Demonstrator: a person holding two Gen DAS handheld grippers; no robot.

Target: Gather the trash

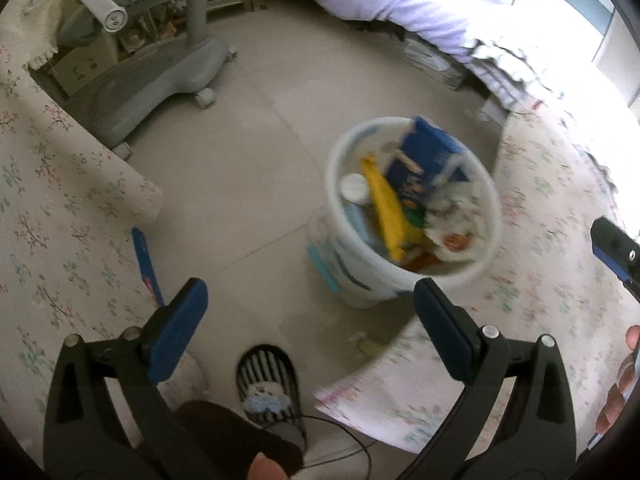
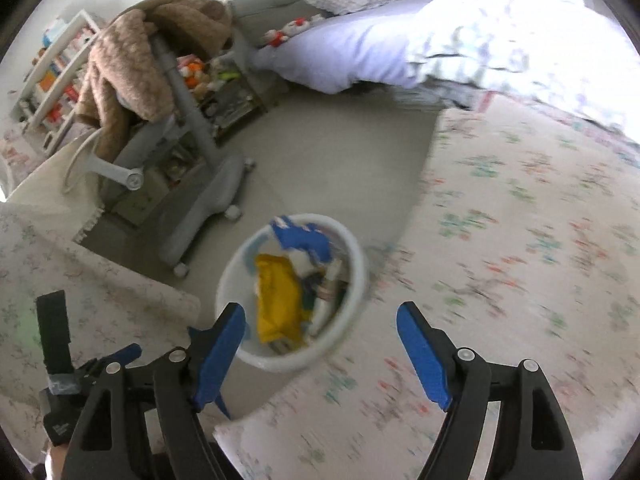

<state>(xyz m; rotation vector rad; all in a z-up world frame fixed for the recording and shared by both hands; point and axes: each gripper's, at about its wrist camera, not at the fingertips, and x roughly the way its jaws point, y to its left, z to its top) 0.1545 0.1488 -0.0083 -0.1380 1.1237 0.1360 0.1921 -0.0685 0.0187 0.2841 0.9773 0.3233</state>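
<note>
Both claws, left gripper (image 1: 310, 322) and right gripper (image 2: 320, 354), spread apart and empty: best kept centred over the round white plastic trash bucket (image 2: 352, 240) just ahead, clear of its rim, before seeking more litter.

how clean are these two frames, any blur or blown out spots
Left wrist view: the white bucket and its trash are motion-smeared, the window at top right is blown out, and fisheye bends the floor edges. Right wrist view: the floral cloth streaks with motion blur, the bedding is overexposed, while the open right gripper stays sharp.
</note>
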